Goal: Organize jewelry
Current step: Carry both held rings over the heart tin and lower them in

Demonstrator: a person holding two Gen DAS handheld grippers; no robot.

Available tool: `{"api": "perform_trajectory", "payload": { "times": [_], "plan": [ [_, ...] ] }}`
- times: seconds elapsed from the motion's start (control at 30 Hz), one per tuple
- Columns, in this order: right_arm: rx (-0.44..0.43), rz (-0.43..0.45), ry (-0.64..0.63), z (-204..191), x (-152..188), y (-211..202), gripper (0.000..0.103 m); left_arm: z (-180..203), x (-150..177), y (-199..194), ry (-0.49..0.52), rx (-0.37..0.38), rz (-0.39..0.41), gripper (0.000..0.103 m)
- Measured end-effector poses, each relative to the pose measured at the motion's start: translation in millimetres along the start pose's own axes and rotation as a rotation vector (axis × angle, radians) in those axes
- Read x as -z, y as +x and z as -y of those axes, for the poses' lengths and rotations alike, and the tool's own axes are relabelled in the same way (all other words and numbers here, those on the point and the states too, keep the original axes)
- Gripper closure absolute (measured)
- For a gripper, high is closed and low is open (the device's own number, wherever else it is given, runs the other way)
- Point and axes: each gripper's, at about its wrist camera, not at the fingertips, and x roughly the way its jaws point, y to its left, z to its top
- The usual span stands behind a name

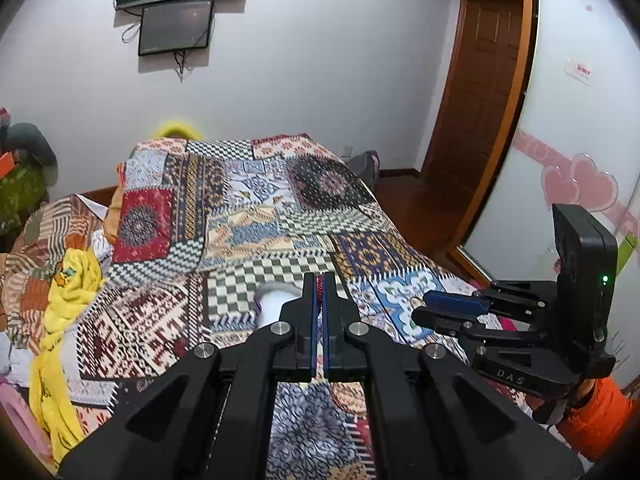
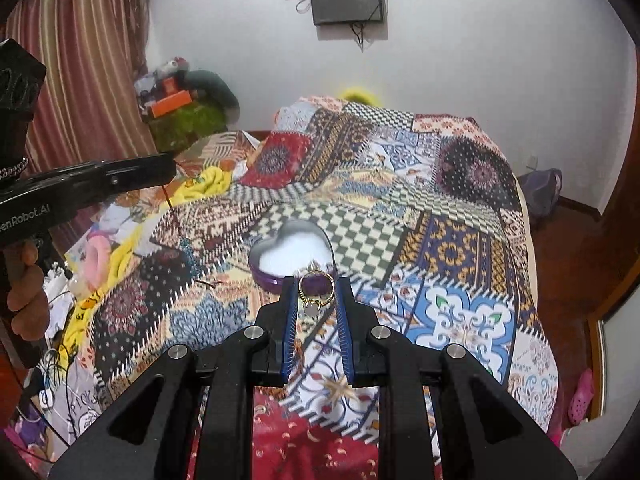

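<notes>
Patchwork bed cover (image 2: 452,248), heart box (image 2: 294,254) on it
Left gripper (image 1: 319,284) pinches red cord (image 2: 171,208); right gripper (image 2: 317,286) clamps gold ring (image 2: 317,290)

- Ring (image 2: 317,289): shiny gold-coloured metal.
- Heart-shaped tin (image 2: 292,254): smooth metal, glossy purple outside.
- Bedspread (image 2: 452,256): matt patterned cloth.
- Right gripper (image 2: 317,304): matt black plastic, 2 ribbed blue pads.

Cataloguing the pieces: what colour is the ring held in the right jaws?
Gold. The ring shows best in the right wrist view, held in the right gripper.
</notes>
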Motion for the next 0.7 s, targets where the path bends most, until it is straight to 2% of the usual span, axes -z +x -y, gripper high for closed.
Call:
{"api": "perform_trajectory", "payload": {
  "times": [0.4,0.7],
  "plan": [
    [0.0,0.032,-0.009,3.2,-28.1,20.6,0.086,-16.9,-29.9,16.4,-0.003,-0.017,0.058,0.103],
    [-0.011,0.019,-0.013,5.6,-37.4,43.6,0.086,-24.3,-37.3,47.7,-0.014,0.001,0.047,0.103]
  ]
}}
